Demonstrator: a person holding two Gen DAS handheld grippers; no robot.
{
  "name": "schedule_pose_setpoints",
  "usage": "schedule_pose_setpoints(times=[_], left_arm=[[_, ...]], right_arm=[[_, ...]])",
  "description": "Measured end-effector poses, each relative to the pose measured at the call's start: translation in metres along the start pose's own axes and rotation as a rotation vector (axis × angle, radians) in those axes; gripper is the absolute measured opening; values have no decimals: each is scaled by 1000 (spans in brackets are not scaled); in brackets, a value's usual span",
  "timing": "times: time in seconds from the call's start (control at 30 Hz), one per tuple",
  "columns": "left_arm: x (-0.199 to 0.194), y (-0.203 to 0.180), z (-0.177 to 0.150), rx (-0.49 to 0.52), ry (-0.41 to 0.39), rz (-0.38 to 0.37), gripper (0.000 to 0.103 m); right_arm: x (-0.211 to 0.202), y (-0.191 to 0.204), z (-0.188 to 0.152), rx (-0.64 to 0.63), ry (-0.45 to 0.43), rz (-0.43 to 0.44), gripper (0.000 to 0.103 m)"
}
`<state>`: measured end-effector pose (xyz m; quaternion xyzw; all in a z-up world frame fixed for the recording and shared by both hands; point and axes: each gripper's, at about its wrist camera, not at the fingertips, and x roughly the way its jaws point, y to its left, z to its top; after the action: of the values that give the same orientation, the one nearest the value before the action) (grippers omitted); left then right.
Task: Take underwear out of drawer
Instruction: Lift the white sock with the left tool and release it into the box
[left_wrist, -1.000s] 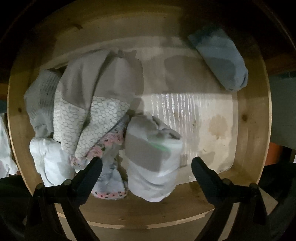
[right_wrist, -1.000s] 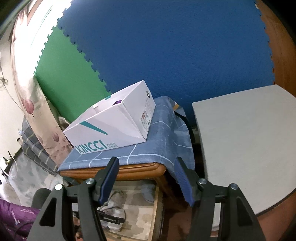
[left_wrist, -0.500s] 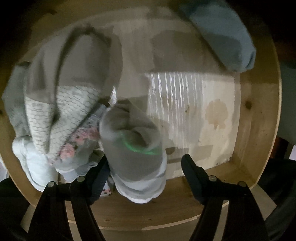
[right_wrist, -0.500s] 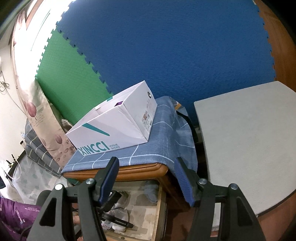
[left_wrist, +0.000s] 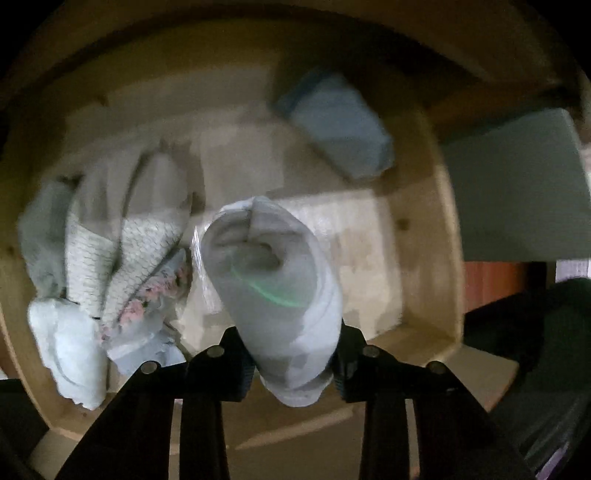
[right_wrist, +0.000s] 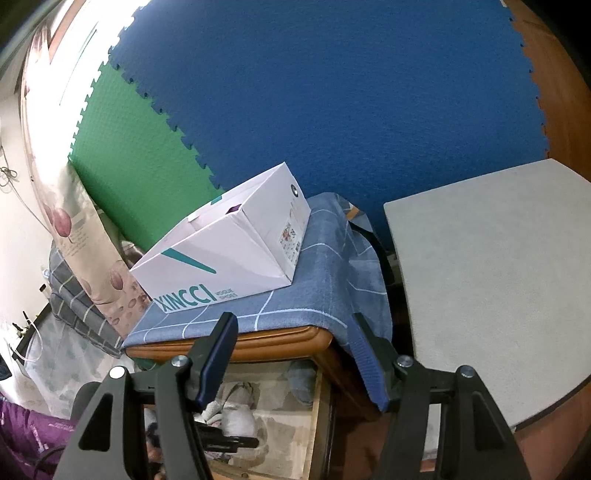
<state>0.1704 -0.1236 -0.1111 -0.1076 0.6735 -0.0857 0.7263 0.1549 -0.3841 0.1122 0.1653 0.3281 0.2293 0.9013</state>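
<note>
Now left tool (left_wrist: 291, 354) clamps rolled underwear (left_wrist: 273, 288) above drawer (left_wrist: 447, 258).

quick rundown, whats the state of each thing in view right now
left gripper: jaws shut on the rolled underwear
rolled underwear: gripped at its near end
drawer: open, clothes inside
blue garment: lying at the drawer's back
clothes pile: heaped at the drawer's left
right gripper: jaws open, holding nothing
shoe box: closed, on the blue cloth
</note>
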Motion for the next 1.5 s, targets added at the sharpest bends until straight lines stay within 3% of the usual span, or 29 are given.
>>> schedule_pose_setpoints(times=[0.33, 0.7, 0.87, 1.03, 1.17, 1.37, 1.5], left_arm=[[-72, -41, -37, 148, -109, -133, 31], [-217, -56, -58, 288, -305, -181, 31], [-291, -65, -26, 334, -425, -138, 31], [-338, -63, 16, 359, -509, -21, 31], [-348, -42, 69, 330, -530, 51, 32], [-332, 2, 159, 244, -479, 139, 32], [-317, 17, 192, 220, -439, 198, 32]], right_arm=[[2, 3, 0, -13, 7, -14, 63], [2, 3, 0, -17, 9, -15, 63], [1, 3, 0, -15, 6, -14, 63], [1, 2, 0, -12, 4, -9, 63], [1, 2, 0, -13, 5, -8, 63], [2, 2, 0, -13, 7, -5, 63], [2, 2, 0, -16, 13, -5, 63]])
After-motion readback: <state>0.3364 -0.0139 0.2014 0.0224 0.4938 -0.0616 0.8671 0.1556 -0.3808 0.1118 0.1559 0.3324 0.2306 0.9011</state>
